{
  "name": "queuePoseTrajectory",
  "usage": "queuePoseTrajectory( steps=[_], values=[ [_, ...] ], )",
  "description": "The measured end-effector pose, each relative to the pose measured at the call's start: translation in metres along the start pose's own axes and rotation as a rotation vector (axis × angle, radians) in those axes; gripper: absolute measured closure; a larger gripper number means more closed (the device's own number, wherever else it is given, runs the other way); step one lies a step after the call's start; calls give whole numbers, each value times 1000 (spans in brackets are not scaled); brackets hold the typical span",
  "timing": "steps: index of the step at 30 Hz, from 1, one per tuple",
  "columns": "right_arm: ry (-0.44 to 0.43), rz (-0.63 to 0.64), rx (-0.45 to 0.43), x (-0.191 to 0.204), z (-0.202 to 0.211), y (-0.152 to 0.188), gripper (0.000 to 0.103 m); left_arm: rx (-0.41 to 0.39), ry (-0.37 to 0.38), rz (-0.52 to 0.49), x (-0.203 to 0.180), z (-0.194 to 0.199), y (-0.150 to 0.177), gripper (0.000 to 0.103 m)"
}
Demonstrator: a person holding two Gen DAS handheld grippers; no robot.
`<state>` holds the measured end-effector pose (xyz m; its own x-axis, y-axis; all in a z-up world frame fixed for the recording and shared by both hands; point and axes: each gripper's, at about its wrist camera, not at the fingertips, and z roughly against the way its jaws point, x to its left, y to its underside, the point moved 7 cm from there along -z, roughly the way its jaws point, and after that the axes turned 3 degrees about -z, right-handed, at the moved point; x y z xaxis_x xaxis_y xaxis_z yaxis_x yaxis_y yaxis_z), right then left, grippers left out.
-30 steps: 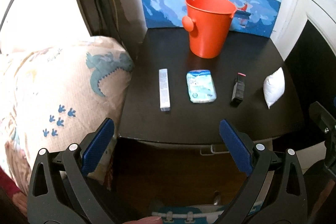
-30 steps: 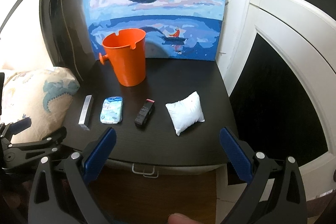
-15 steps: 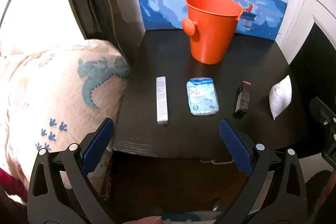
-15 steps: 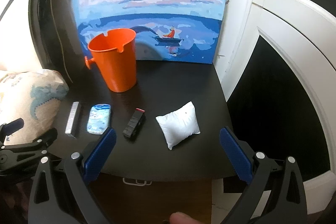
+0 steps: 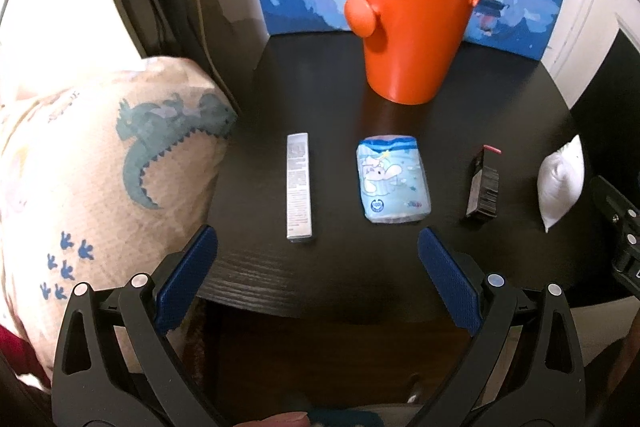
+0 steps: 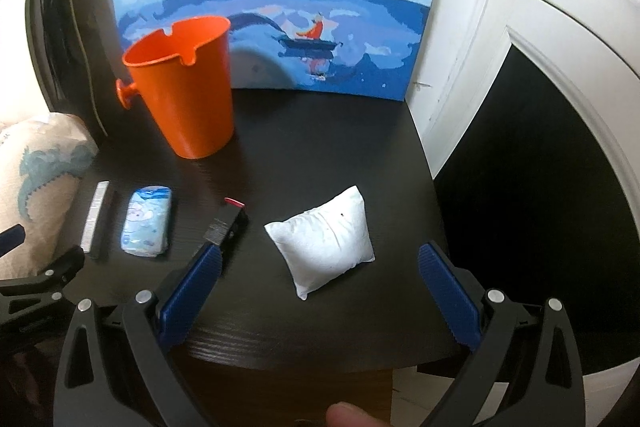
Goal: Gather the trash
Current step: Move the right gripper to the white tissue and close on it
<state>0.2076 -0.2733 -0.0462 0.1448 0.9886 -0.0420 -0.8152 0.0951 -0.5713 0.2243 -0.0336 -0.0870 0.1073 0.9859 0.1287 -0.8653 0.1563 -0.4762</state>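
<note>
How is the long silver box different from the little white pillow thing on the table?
The silver box is long, thin and hard-edged with small print on it; the white pillow is squarish, puffy and plain. The silver box lies at the left end of the row; the white pillow lies at the right end. Both lie on the dark table, untouched, outside the orange bucket.

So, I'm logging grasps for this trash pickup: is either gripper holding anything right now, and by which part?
Nothing is held. The left gripper and right gripper are both open, short of the items on the table.
</note>
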Motion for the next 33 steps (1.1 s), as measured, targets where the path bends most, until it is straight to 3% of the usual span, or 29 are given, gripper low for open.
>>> queuePoseTrajectory(
  steps=[25,33],
  values=[
    [49,24,55,-6,-52,5,4,35,-15,-9,-14,-41,0,5],
    [25,10,63,-4,-62,7,4,37,7,-18,-21,-48,-1,5]
  ],
)
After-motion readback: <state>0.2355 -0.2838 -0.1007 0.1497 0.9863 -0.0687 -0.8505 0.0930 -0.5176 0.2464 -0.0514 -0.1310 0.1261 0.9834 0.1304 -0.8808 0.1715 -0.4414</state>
